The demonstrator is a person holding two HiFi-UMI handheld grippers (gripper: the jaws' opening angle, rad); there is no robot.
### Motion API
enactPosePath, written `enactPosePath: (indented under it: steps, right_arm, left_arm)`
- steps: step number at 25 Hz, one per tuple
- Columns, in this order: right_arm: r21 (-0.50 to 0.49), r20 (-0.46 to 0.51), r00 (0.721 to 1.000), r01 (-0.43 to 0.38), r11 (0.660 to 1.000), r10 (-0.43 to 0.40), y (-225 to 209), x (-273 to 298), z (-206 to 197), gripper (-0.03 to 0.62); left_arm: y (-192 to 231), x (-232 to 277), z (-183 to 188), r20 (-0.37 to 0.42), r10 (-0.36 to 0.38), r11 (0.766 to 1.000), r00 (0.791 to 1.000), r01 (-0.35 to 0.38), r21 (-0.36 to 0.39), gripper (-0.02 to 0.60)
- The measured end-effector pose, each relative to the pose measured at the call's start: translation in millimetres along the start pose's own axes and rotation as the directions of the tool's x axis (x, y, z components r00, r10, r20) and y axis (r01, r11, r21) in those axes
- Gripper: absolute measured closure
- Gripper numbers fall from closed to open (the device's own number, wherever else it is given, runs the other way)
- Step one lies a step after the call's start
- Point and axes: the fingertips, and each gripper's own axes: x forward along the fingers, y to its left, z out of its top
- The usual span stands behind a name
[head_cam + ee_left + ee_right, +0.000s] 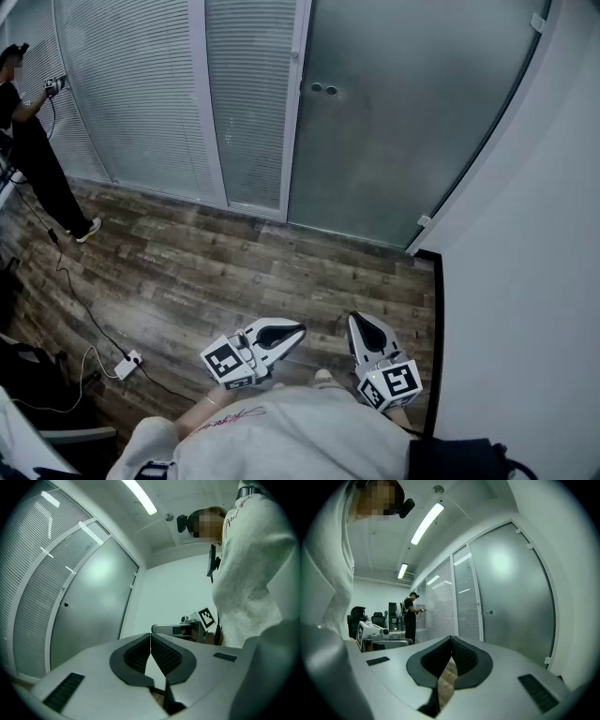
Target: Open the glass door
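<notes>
**Approach stage: door not yet reached**

Your left tool (286, 333) and right tool (364, 328) both have their jaws together on nothing. The frosted glass door (403, 122) looks closed and is well ahead. Next, step closer and reach its round fittings (323, 89).

Head view: set high, looking steeply down on wood floor (234, 272) and glass door (394, 122), well back from it. Left claw (150, 638) view: low, tilted slightly up. Right claw (451, 640) view: low, level. Glass door shared by all three.
</notes>
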Motion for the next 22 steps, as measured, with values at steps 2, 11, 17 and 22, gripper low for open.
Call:
enactPosePath:
  steps: [2,11,17,22]
  right_arm:
    - [-0.007,-0.003,1.000,-0.007,1.000,0.007,-0.3,1.6,-0.8,0.576]
    - [-0.002,0.001,1.000,-0.016,1.000,0.016,1.4,4.3,-1.6,0.576]
    - [0.012,0.061,0.998,-0.006,1.000,0.005,0.0,6.0,9.9,0.576]
    - [-0.041,0.069,0.997,0.024,0.999,-0.021,-4.4,3.8,10.8,0.574]
  left_arm:
    - [1.5,1.0,-0.3,-0.001,0.003,1.000,1.000,-0.003,0.000,0.563]
    - [4.0,-1.7,-1.5,-0.008,0.015,1.000,1.000,-0.015,-0.005,0.563]
    - [7.4,-4.6,0.0,-0.007,0.019,1.000,1.000,-0.019,-0.009,0.563]
    - [7.4,-2.7,-1.9,-0.010,0.007,1.000,1.000,-0.007,-0.015,0.563]
